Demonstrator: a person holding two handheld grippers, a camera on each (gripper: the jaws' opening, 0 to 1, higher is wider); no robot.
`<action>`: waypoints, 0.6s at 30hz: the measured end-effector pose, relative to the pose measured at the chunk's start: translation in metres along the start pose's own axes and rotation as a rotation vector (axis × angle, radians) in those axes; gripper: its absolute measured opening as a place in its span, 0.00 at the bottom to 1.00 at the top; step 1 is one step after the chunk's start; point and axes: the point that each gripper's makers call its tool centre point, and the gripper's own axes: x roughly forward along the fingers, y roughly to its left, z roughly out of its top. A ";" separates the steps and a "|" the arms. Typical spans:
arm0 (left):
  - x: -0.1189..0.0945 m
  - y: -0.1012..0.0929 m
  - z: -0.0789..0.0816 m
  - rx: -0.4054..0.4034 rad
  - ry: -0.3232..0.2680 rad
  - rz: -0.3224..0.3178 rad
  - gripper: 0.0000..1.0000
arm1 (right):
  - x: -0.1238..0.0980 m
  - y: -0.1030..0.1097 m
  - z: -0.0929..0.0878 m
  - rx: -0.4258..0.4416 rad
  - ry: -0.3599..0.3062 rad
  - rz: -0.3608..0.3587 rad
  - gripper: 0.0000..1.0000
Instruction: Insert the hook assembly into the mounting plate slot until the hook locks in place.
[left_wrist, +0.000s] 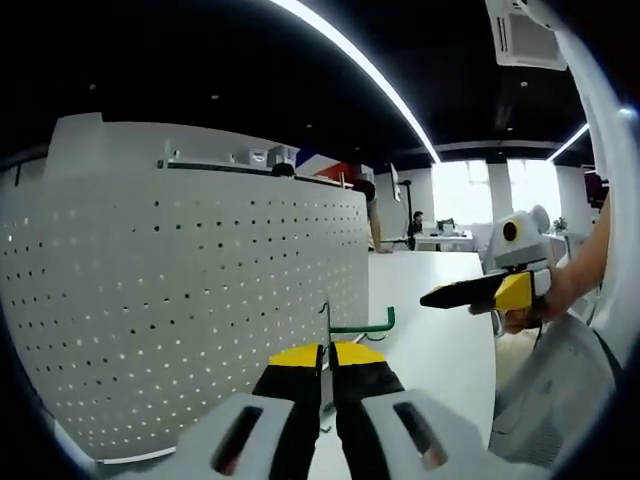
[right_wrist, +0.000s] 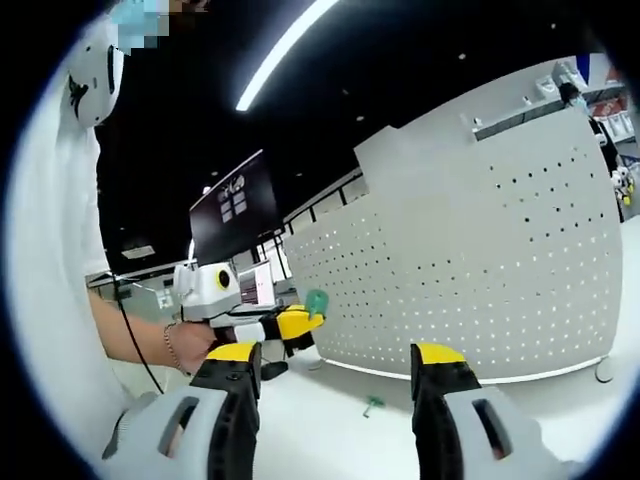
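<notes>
Two grippers are seen before a large white pegboard (left_wrist: 190, 300), standing upright on a white table (left_wrist: 440, 340), its perforated face curving across both views (right_wrist: 480, 270). In the left gripper view, the left gripper (left_wrist: 327, 362) is held close to the pegboard's right edge, its yellow-tipped jaws pressed together on a thin green hook (left_wrist: 362, 325); the hook's wire runs up between the jaw tips and then out to the right, ending in a small upturned tip. Whether the hook touches the pegboard cannot be told. The right gripper (left_wrist: 440, 296) is seen to the right in that view, off the board and well apart from the hook, held in a hand (left_wrist: 520, 318); its jaw state cannot be told from there. In the right gripper view, the right gripper (right_wrist: 338, 355) is shown with jaws spread wide, nothing between them. The left gripper (right_wrist: 308, 322) is seen at left there, gripped by a hand (right_wrist: 190, 345) with a bracelet, a green piece (right_wrist: 316, 299) at its tip near the pegboard's lower left corner. A small green part (right_wrist: 374, 404) lies on the table (right_wrist: 330, 430) between the right jaws, apart from the board. A dark monitor (right_wrist: 235, 212) is seen behind.
</notes>
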 end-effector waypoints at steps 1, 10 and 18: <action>0.000 0.000 0.000 0.001 0.000 0.000 0.03 | 0.003 0.001 0.001 0.005 -0.004 0.006 0.58; 0.000 -0.002 0.002 0.001 -0.004 -0.001 0.03 | 0.019 0.010 -0.001 0.010 -0.002 0.048 0.55; -0.001 -0.003 0.001 -0.004 -0.004 0.001 0.03 | 0.034 0.017 0.002 -0.007 -0.002 0.082 0.54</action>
